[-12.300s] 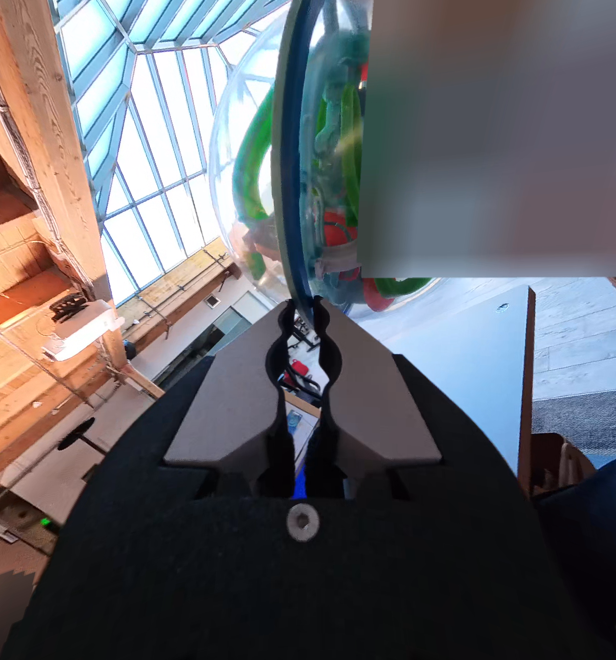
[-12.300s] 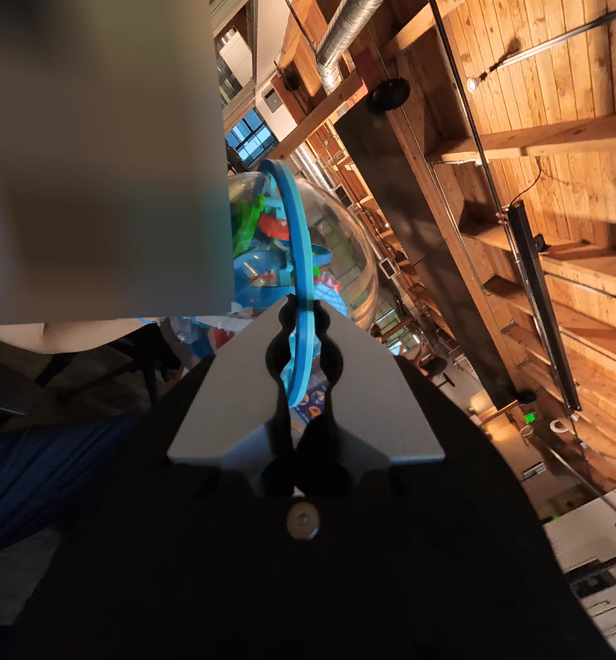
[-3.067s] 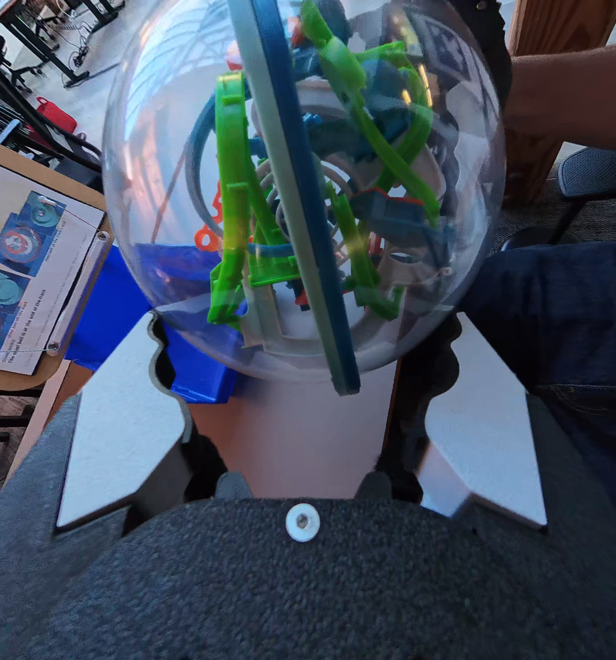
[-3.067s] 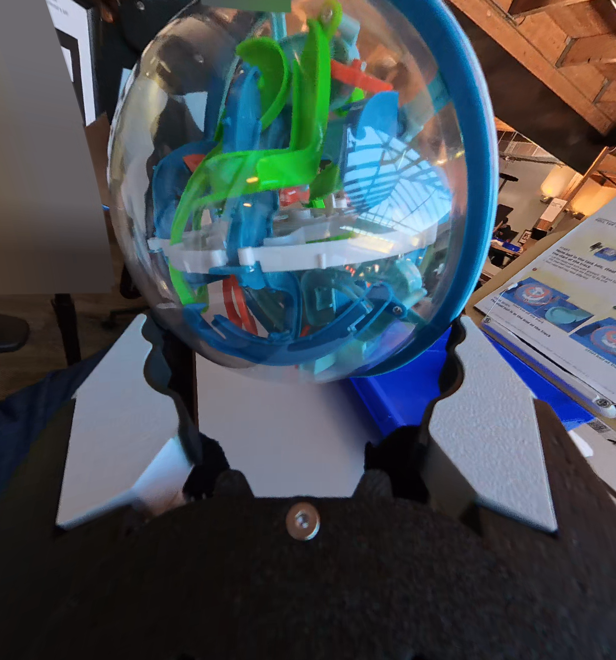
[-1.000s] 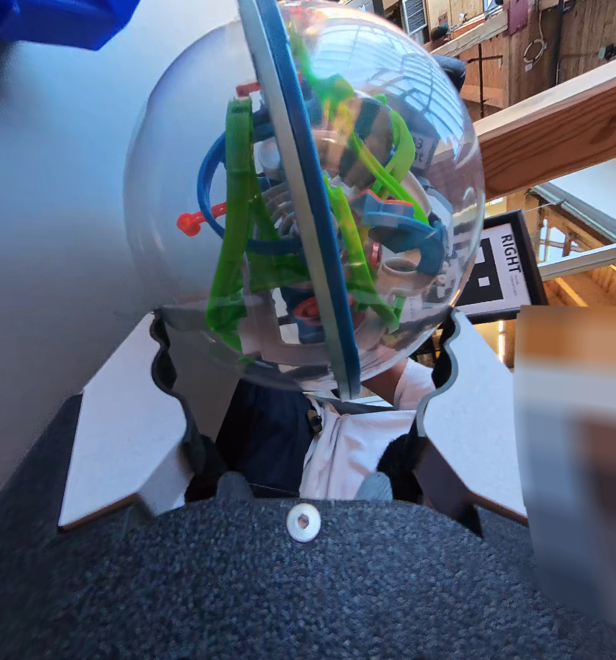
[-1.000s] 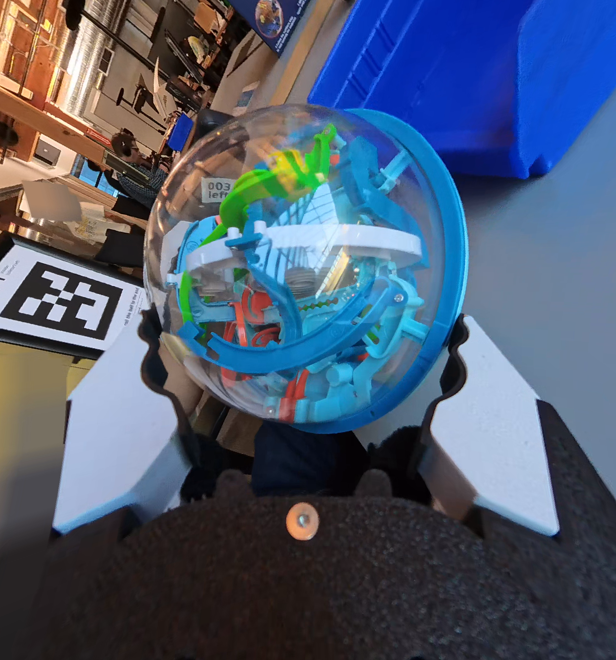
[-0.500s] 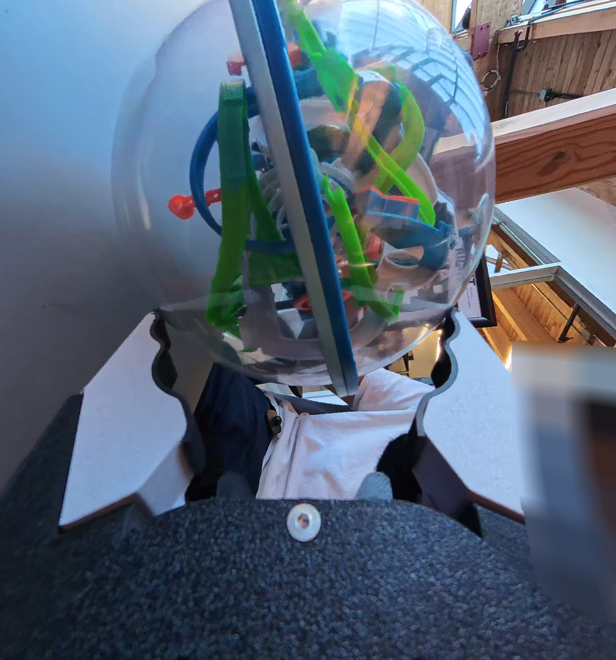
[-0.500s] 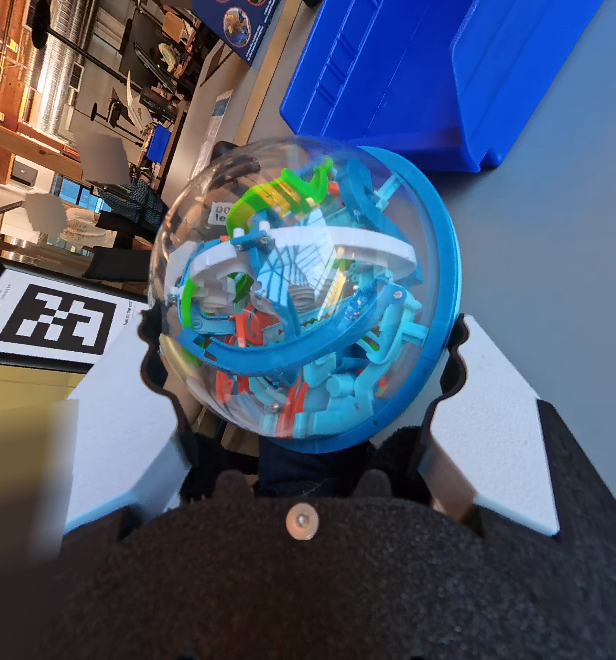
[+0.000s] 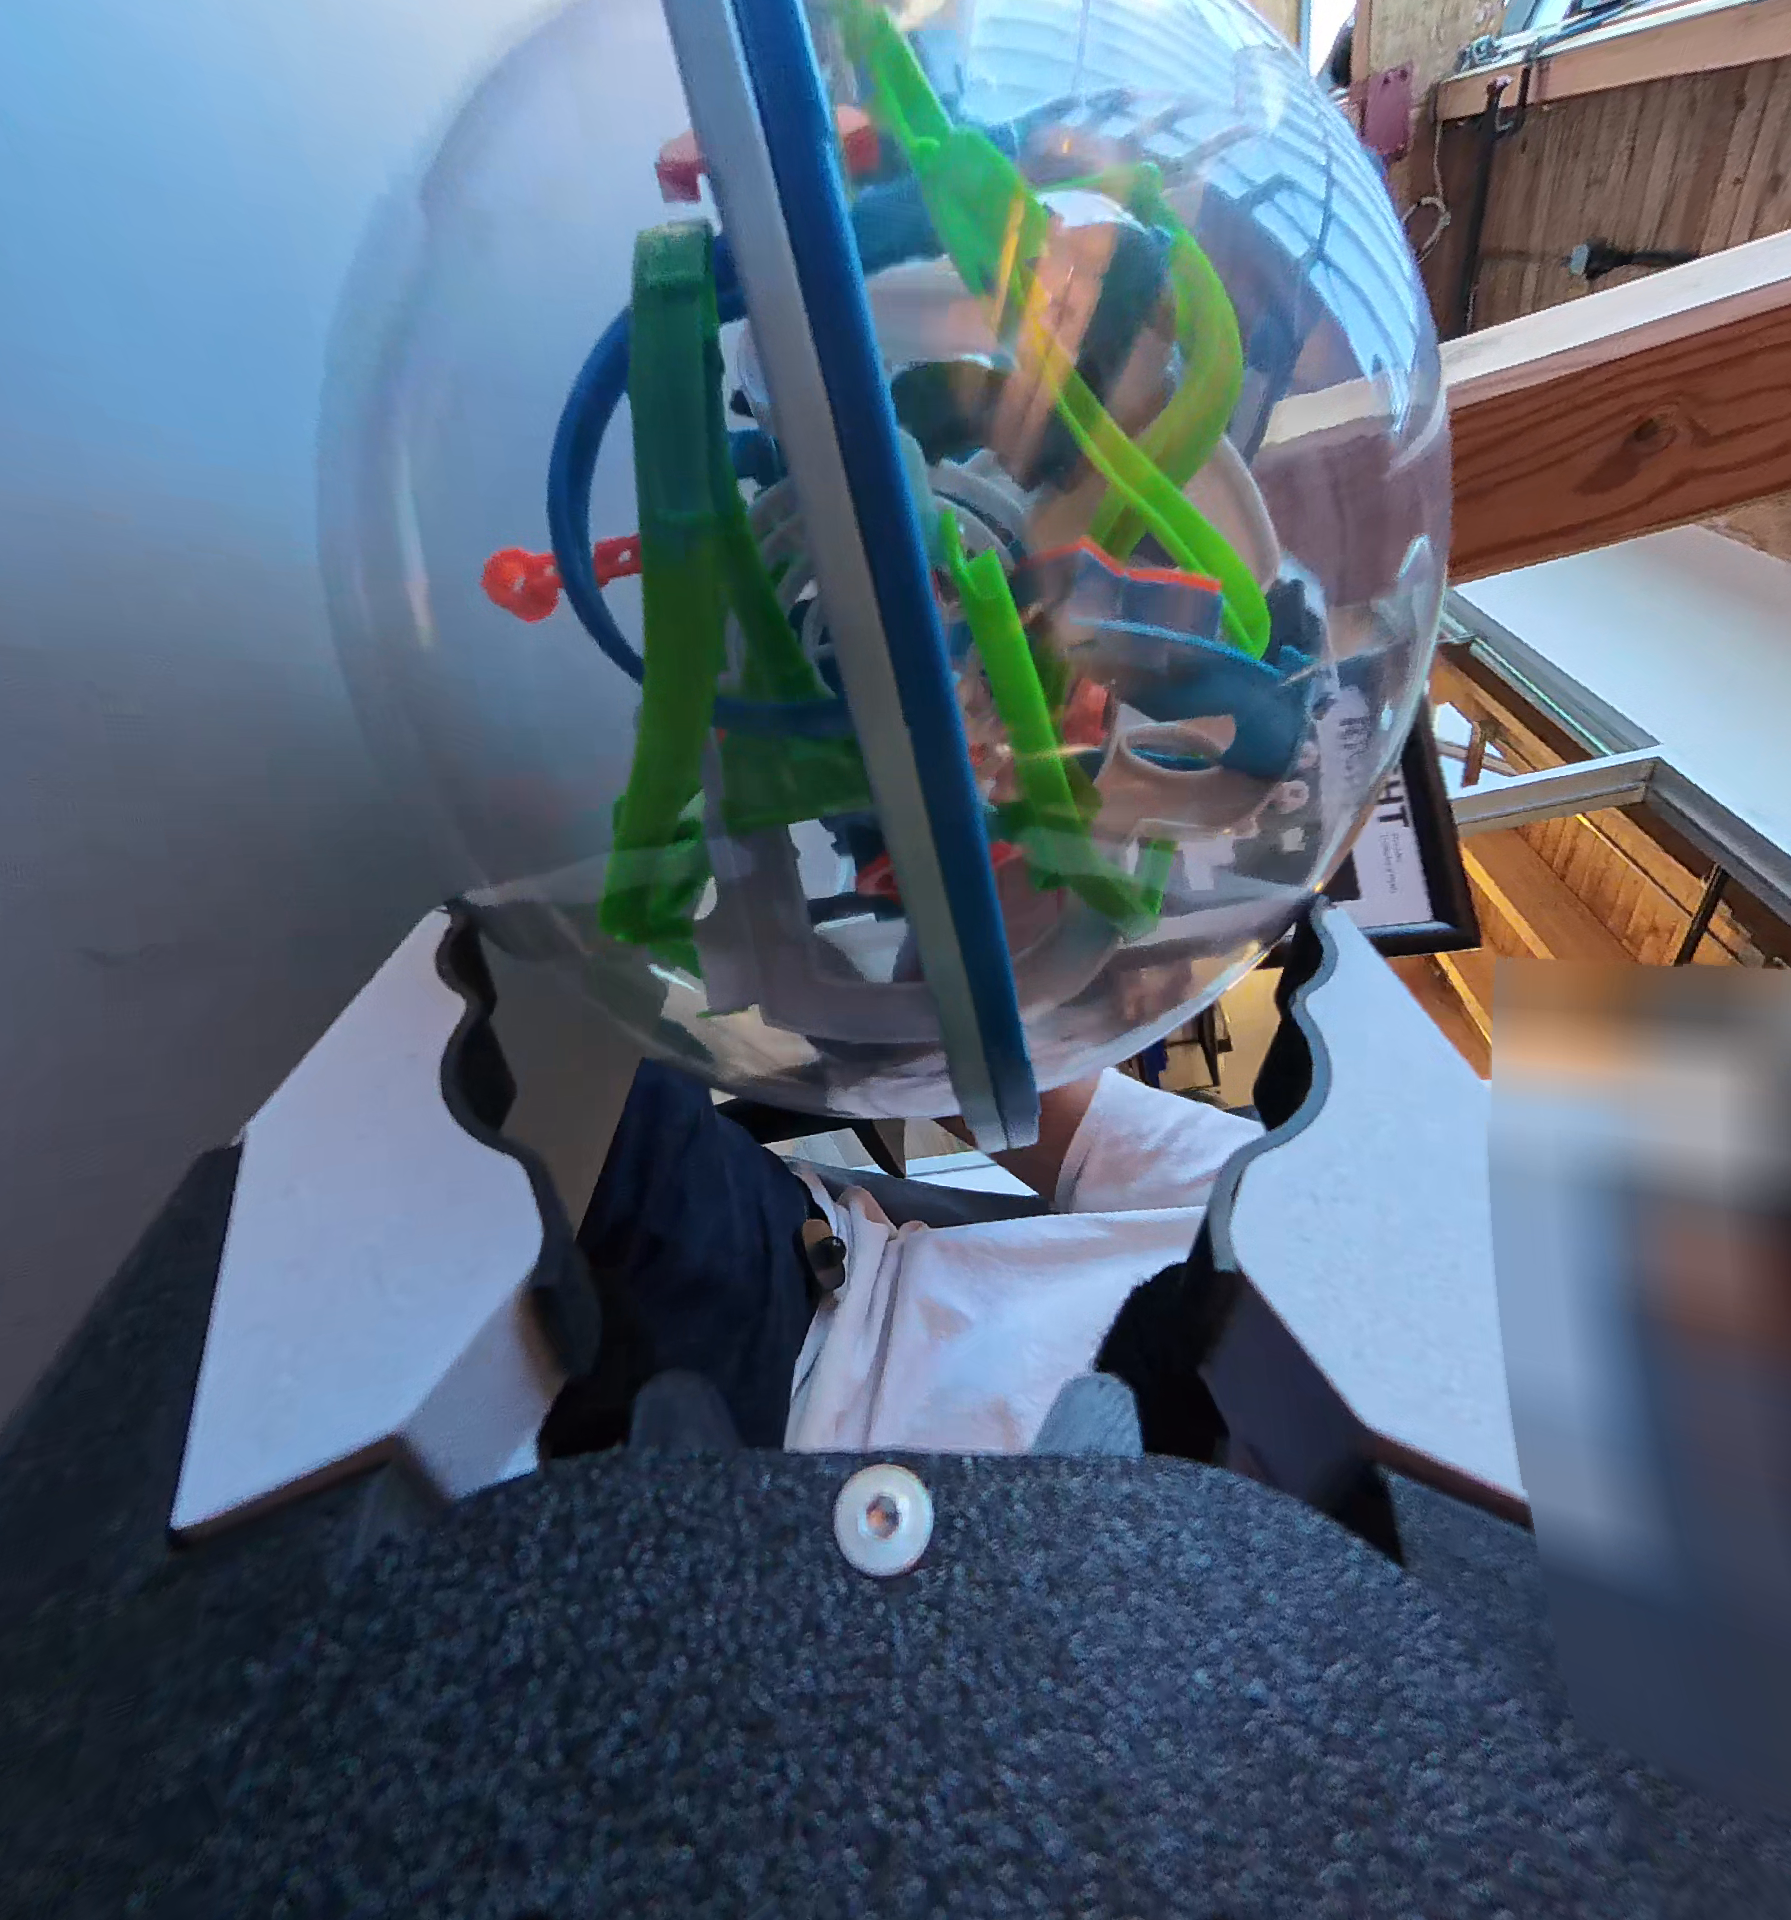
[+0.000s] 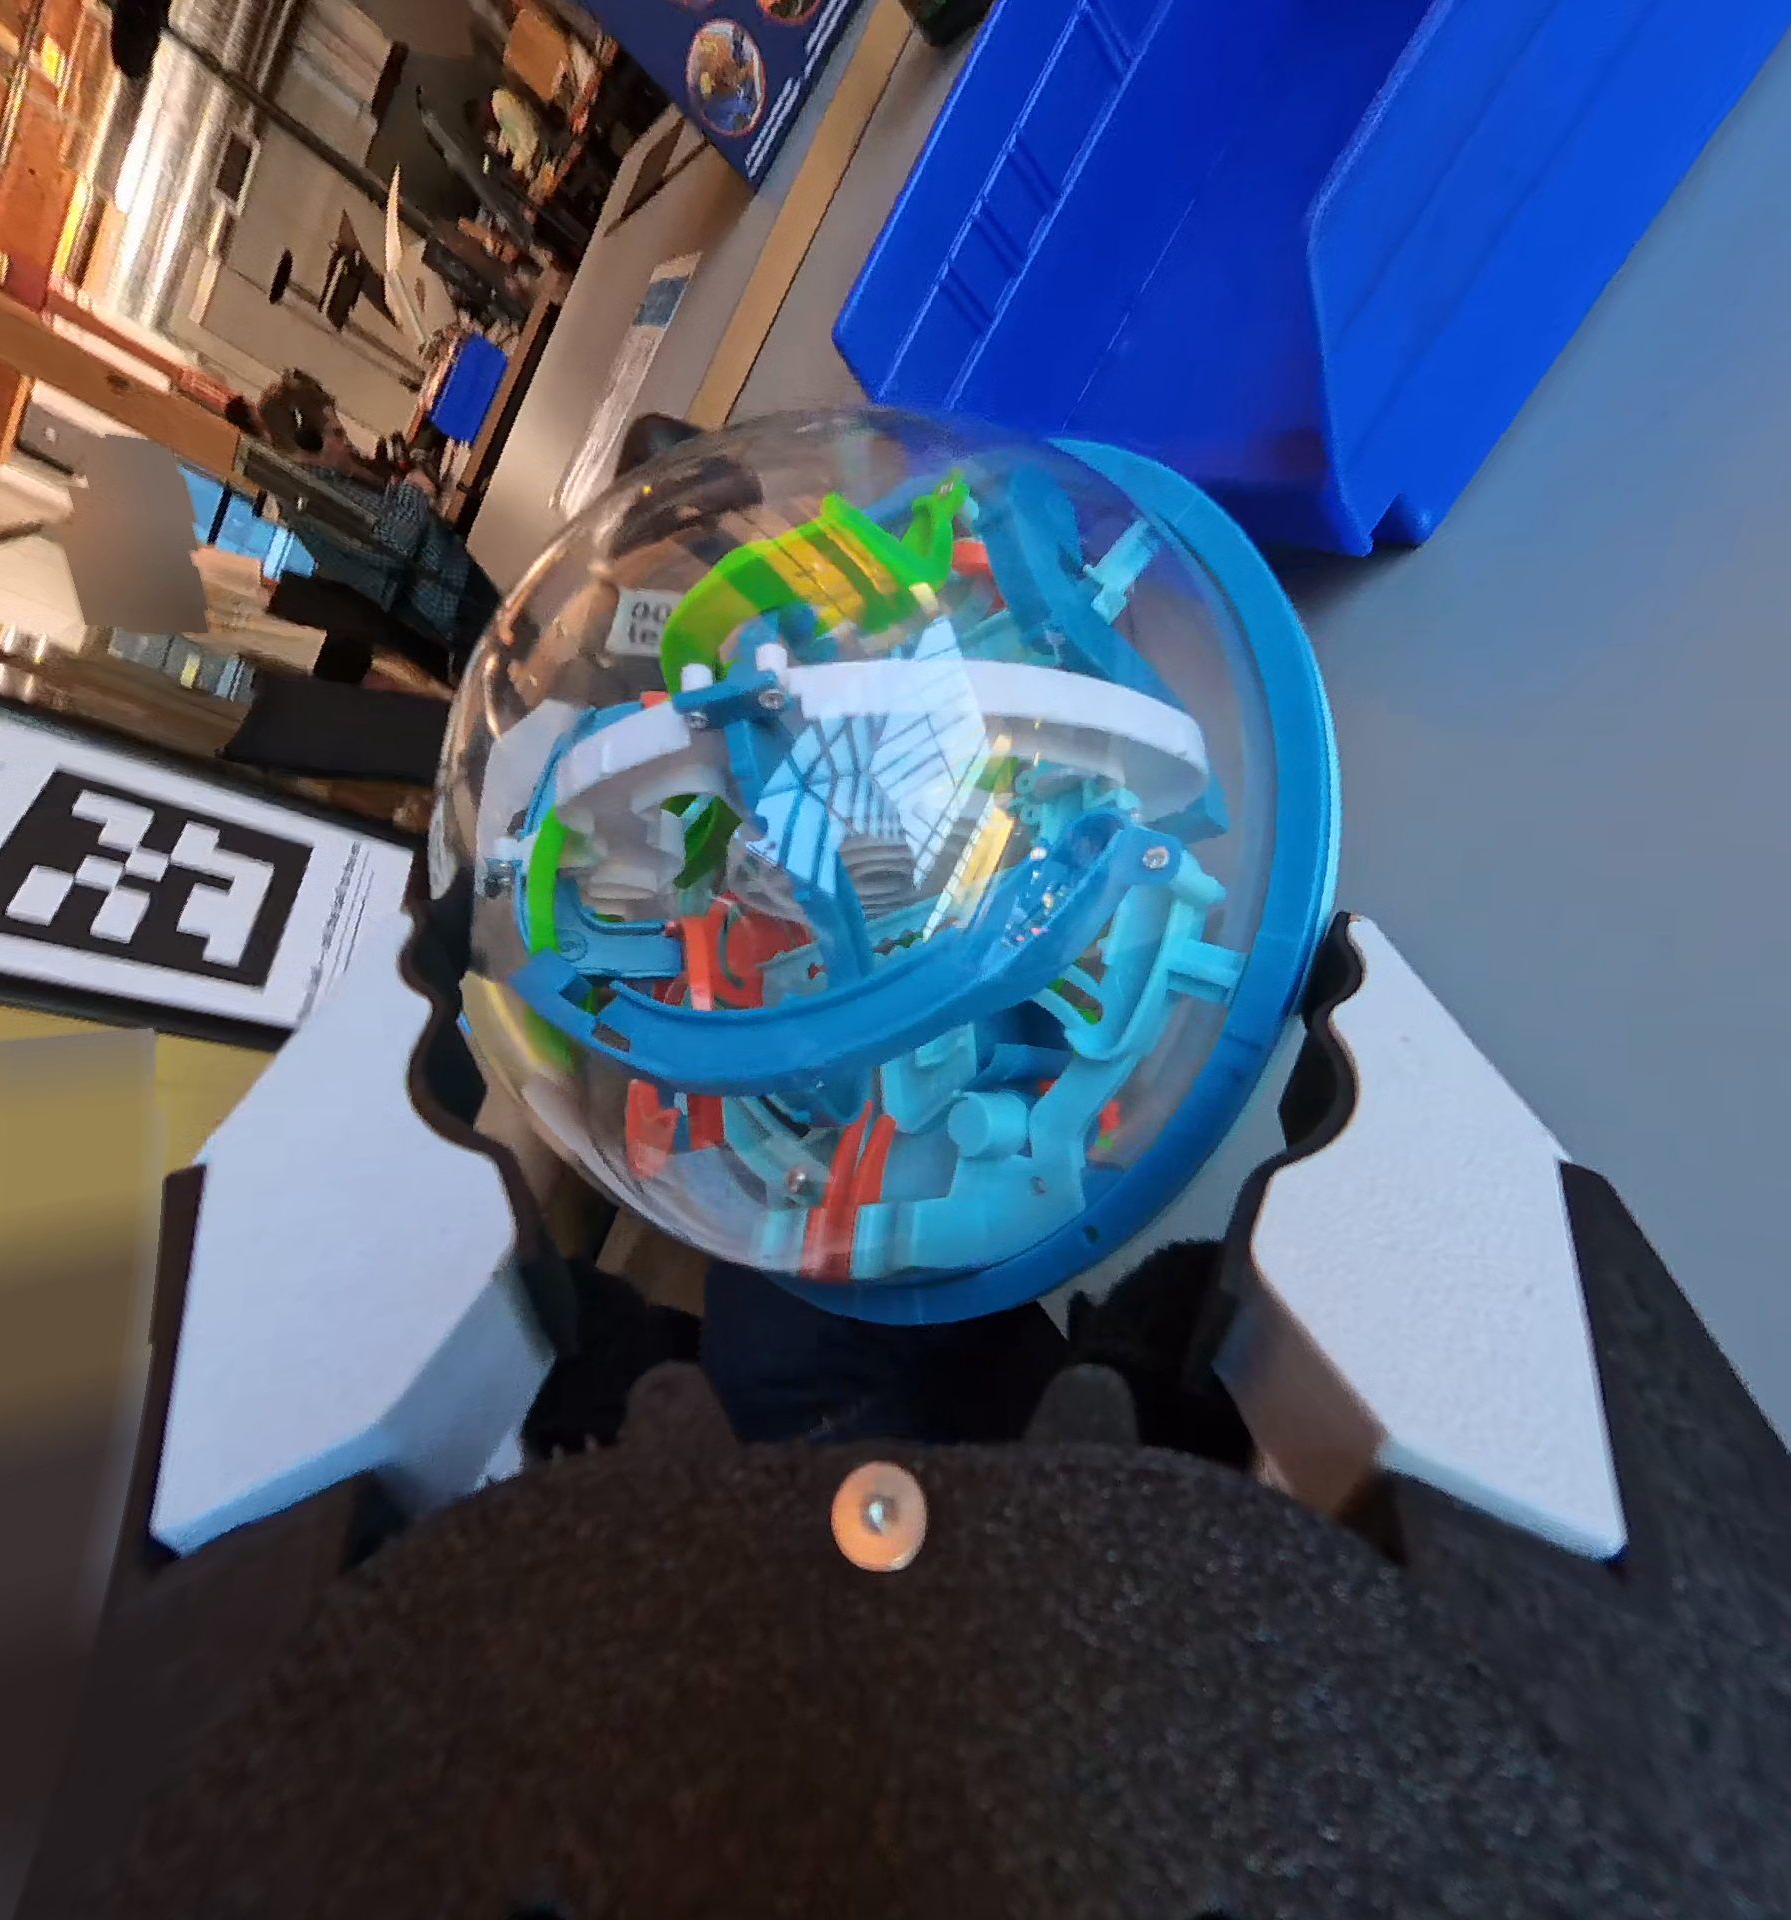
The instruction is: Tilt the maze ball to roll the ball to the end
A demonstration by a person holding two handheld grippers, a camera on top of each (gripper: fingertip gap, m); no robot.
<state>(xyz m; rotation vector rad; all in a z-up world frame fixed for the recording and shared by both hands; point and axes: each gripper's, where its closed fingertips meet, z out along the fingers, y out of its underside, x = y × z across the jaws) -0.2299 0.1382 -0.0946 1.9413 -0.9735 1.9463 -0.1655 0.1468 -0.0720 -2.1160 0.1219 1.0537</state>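
Maze ball [image 9: 870, 540] rolled slightly since before, both hand-held grippers [image 10: 875, 997] grasping it

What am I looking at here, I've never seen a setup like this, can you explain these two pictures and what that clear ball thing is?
No robot arm is at work: a person holds a two-finger gripper in each hand, and each gripper carries a camera looking forward along its fingers. One picture comes from the left gripper, the other from the right gripper. Both are spread wide around the same maze ball, a clear sphere with a blue ring around its middle and green, blue, white and red tracks inside. The pale fingers cradle it from opposite sides, lifted and tipped. Behind it, the right view shows a grey table with a blue bin on it. I can't find the small rolling ball.
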